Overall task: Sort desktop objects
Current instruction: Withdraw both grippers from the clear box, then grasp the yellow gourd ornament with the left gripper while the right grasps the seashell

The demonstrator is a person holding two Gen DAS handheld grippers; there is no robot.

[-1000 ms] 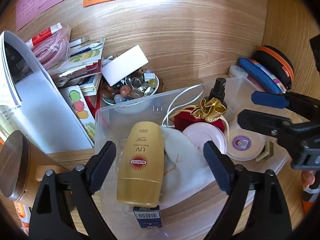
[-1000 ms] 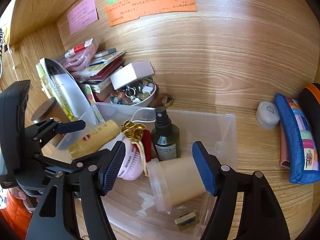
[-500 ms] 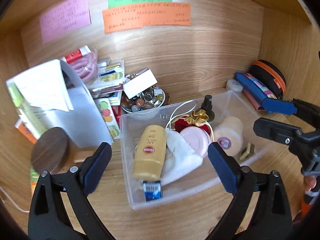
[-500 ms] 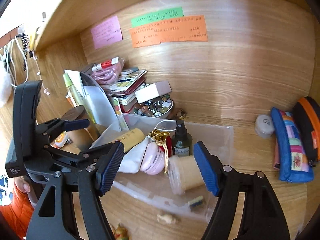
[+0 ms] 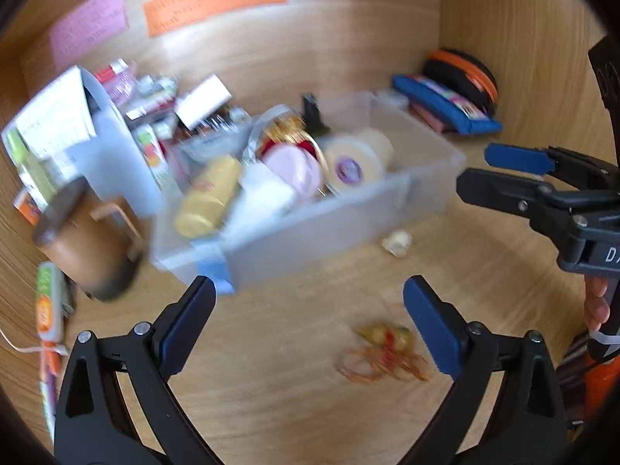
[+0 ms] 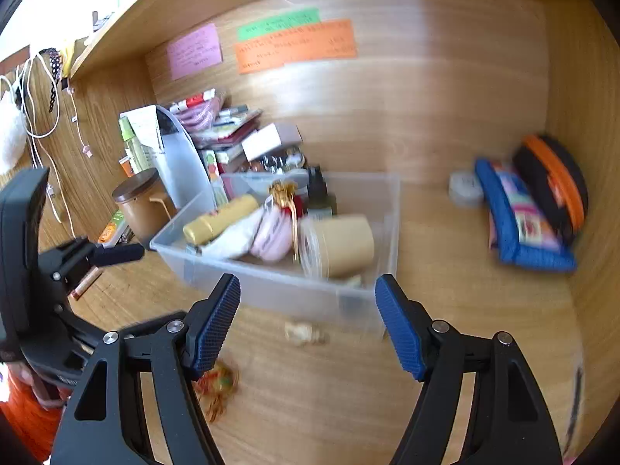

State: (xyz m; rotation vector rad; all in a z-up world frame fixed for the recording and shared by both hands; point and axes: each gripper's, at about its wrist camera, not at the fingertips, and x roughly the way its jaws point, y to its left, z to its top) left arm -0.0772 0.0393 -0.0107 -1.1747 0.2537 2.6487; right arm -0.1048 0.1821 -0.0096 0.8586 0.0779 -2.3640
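Motion blur smears most of the left wrist view: the small tangled trinket (image 5: 383,352) lying between the left claw's (image 5: 308,323) pads and the pale lump (image 5: 397,242) ahead of it are too soft to identify. Writing on the pink, green and orange notes (image 6: 296,44) beyond the right claw (image 6: 308,323) is unreadable. The person's hand (image 5: 596,304) gripping that claw is cut off by the picture's right edge.

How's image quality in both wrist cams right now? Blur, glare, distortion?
Left wrist: heavy motion blur across the clear bin and brown jar; left gripper fingers stay sharp. Right wrist: milder smear, worst on the blue pouch; right gripper crisp; overexposed at upper left. Both views: strong fisheye bending, dark corner vignette.
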